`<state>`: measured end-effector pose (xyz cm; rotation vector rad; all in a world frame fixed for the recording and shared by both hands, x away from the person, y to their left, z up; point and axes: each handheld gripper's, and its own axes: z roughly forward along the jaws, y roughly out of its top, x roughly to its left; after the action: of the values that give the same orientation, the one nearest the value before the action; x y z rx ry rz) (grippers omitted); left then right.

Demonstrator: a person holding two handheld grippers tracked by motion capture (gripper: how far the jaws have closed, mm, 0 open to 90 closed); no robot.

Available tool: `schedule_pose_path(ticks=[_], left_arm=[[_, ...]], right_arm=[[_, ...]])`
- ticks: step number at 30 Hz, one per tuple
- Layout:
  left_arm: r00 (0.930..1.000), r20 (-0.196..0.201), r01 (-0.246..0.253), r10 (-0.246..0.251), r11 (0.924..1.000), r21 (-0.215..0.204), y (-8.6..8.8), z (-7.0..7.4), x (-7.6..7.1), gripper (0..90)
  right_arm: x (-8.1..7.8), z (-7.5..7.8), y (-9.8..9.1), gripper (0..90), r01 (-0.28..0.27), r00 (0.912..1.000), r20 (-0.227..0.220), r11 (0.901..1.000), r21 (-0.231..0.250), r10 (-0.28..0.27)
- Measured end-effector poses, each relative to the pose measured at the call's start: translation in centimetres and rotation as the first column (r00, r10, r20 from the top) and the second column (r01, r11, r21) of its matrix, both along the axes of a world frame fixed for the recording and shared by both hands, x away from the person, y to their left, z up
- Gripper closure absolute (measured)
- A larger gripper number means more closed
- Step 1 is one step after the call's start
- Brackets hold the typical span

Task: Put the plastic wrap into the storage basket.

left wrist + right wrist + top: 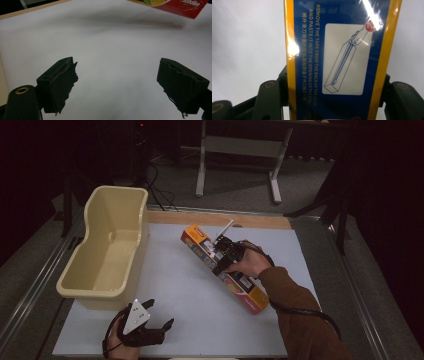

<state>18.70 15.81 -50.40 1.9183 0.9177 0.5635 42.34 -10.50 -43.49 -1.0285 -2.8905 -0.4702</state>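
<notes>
A long, narrow cling-film-style box (225,268), orange and yellow with a blue printed panel, lies diagonally on the white tabletop (190,320), right of centre. The right gripper (223,254) straddles its middle, jaws closed against both long sides of the box (337,60). The left gripper (161,314) rests near the table's front edge, jaws spread wide and empty, just in front of the cream plastic tub (107,247) at the left.

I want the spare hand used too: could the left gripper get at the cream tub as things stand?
Probably yes. The left gripper is open and empty, just in front of the cream tub's near end, with bare white table around it; the long box lies off to its right.
</notes>
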Motion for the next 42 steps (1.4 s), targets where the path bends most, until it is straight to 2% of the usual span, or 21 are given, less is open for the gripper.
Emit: schedule_pose_path(ticks=[4, 9, 15, 18, 20, 21, 26, 30, 31, 34, 36, 39, 42], left_arm=[[1.0, 0.003, 0.002, -0.002, 1.0, -0.005, 0.0, 0.0, -0.1, 14.9], [1.0, 0.007, 0.007, -0.007, 1.0, -0.005, 0.0, 0.1, -0.1, 15.0], [0.9998, 0.011, 0.013, -0.013, 0.9999, -0.001, -0.2, 0.1, -0.2, 14.9], [0.9997, 0.013, 0.02, -0.02, 0.9998, 0.006, -0.3, 0.2, -0.2, 15.0], [0.9996, 0.016, 0.024, -0.024, 0.9997, 0.007, -0.4, 0.2, -0.3, 15.0], [0.9995, 0.017, 0.026, -0.026, 0.9996, 0.007, -0.4, 0.2, -0.3, 15.0], [0.9993, 0.02, 0.032, -0.032, 0.9995, 0.003, -0.5, 0.2, -0.3, 15.0], [0.9992, 0.022, 0.033, -0.032, 0.9995, -0.005, -0.4, 0.2, -0.4, 15.0], [0.9991, 0.023, 0.035, -0.035, 0.9994, -0.006, -0.4, 0.2, -0.4, 15.0], [0.9989, 0.025, 0.039, -0.039, 0.9992, -0.011, -0.4, 0.2, -0.5, 15.0], [0.9986, 0.029, 0.045, -0.045, 0.9989, -0.014, -0.4, 0.2, -0.5, 15.0], [0.9978, 0.031, 0.059, -0.059, 0.9981, -0.016, -0.4, 0.3, -0.6, 15.0], [0.9971, 0.035, 0.068, -0.067, 0.9977, -0.011, -0.6, 0.2, -0.6, 15.2]], right_arm=[[0.5, 0.4, 0.9, 40.1, 0.029, 0.9994, -0.02, 0.9967, 0.076, -0.027], [0.7, 1.4, 2.5, 40.1, 0.033, 0.9994, -0.008, 0.9922, 0.12, -0.032], [1.0, 3.1, 4.1, 40.1, 0.053, 0.9986, -0.014, 0.9768, 0.208, -0.051], [1.2, 3.8, 4.6, 40.1, 0.067, 0.9977, -0.004, 0.9706, 0.231, -0.067], [1.4, 4.3, 5.0, 40.1, 0.079, 0.9966, 0.001, 0.9625, 0.259, -0.082], [1.5, 4.5, 5.2, 40.1, 0.09, 0.9958, -0.006, 0.9563, 0.278, -0.092], [2.2, 4.9, 6.0, 40.1, 0.119, 0.9928, -0.031, 0.9387, 0.324, -0.116], [2.9, 5.0, 6.3, 40.1, 0.156, 0.9874, -0.084, 0.9128, 0.377, -0.134], [3.1, 5.0, 6.5, 40.2, 0.164, 0.986, -0.094, 0.9093, 0.383, -0.138], [3.3, 5.1, 7.1, 40.2, 0.172, 0.9847, -0.091, 0.9077, 0.382, -0.149], [3.5, 5.3, 7.5, 40.2, 0.181, 0.9828, -0.107, 0.8999, 0.397, -0.15], [3.8, 5.7, 8.1, 40.1, 0.203, 0.9776, -0.142, 0.8753, 0.439, -0.155], [3.8, 6.2, 8.7, 40.1, 0.217, 0.9752, -0.139, 0.8635, 0.455, -0.172]])
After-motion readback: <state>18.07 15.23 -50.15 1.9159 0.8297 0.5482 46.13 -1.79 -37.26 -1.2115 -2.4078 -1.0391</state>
